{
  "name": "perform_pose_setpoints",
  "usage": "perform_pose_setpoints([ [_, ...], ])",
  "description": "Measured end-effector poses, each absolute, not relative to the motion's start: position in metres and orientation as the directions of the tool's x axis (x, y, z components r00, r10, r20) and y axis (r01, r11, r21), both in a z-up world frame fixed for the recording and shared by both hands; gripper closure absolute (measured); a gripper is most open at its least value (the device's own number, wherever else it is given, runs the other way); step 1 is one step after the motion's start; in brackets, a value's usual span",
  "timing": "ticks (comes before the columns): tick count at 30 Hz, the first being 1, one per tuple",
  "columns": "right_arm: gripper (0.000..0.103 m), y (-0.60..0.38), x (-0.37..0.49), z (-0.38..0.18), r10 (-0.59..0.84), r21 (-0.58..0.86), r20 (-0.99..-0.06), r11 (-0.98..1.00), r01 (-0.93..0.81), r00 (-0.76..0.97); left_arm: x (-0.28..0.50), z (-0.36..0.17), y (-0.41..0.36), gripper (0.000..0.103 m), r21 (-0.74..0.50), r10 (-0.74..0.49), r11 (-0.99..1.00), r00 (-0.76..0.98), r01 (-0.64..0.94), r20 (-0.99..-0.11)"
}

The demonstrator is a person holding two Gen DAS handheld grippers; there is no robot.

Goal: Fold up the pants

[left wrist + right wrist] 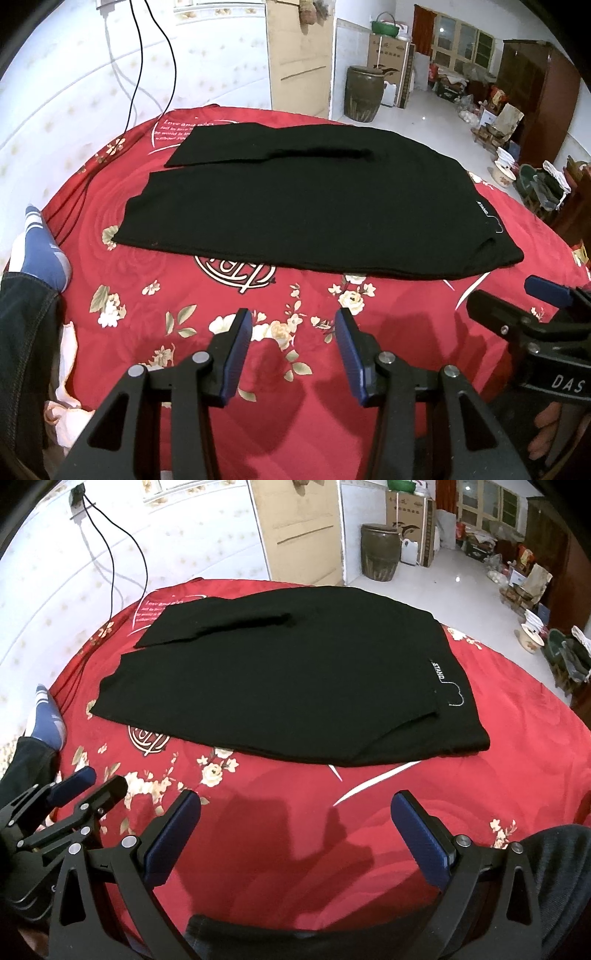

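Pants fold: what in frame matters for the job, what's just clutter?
Job:
black pants, spread flat on the red floral bedspread
left gripper, open, empty
right gripper, open, empty

Clutter:
black cables
brown ceramic jar
cardboard box
green basket

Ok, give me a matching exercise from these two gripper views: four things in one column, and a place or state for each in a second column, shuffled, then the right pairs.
Things:
1. black pants
2. left gripper
3. brown ceramic jar
4. blue and white sock

Places or states:
A. standing on the pale floor beyond the bed
B. open, holding nothing
C. at the bed's left edge
D. spread flat on the red floral bedspread

Pairs: 1-D, 2-B, 3-A, 4-C
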State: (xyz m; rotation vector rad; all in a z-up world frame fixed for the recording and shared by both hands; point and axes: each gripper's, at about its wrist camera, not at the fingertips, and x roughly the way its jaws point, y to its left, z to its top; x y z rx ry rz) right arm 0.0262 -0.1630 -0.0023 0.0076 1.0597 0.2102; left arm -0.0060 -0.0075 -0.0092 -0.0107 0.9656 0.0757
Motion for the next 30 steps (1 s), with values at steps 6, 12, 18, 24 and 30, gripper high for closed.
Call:
perform_pose_setpoints([
  [6,0.0,-0.1615,0.0259,-0.0001,0.17,0.095,-0.868,0.979,-0.18,0.467,-0.0061,-0.0093,-0.0066,0.054,0.017,0.058,0.997,0.572,-0.076,-0.818],
  [12,0.0,-0.1628,0.0273,-0.0009,0.155,0.084,-0.873,0.982,-0.17,0.463,-0.0059,-0.0094,-0.0053,0.054,0.019,0.058,0.997,0.578,-0.072,-0.814],
  [18,0.0,-0.1638,0.0283,-0.0014,0.149,0.083,-0.876,0.983,-0.162,0.459,-0.0049,-0.0114,-0.0053,0.054,0.025,0.06,0.997,0.579,-0.068,-0.813],
  [24,0.0,-0.1673,0.0296,-0.0015,0.152,0.092,-0.875,0.984,-0.151,0.46,-0.0039,-0.0124,-0.0052,0.054,0.028,0.059,0.998,0.587,-0.061,-0.808],
  [30,0.0,-0.169,0.0317,-0.0029,0.153,0.1,-0.876,0.985,-0.139,0.457,-0.002,-0.016,-0.0072,0.054,0.055,0.077,0.997,0.583,-0.054,-0.809],
])
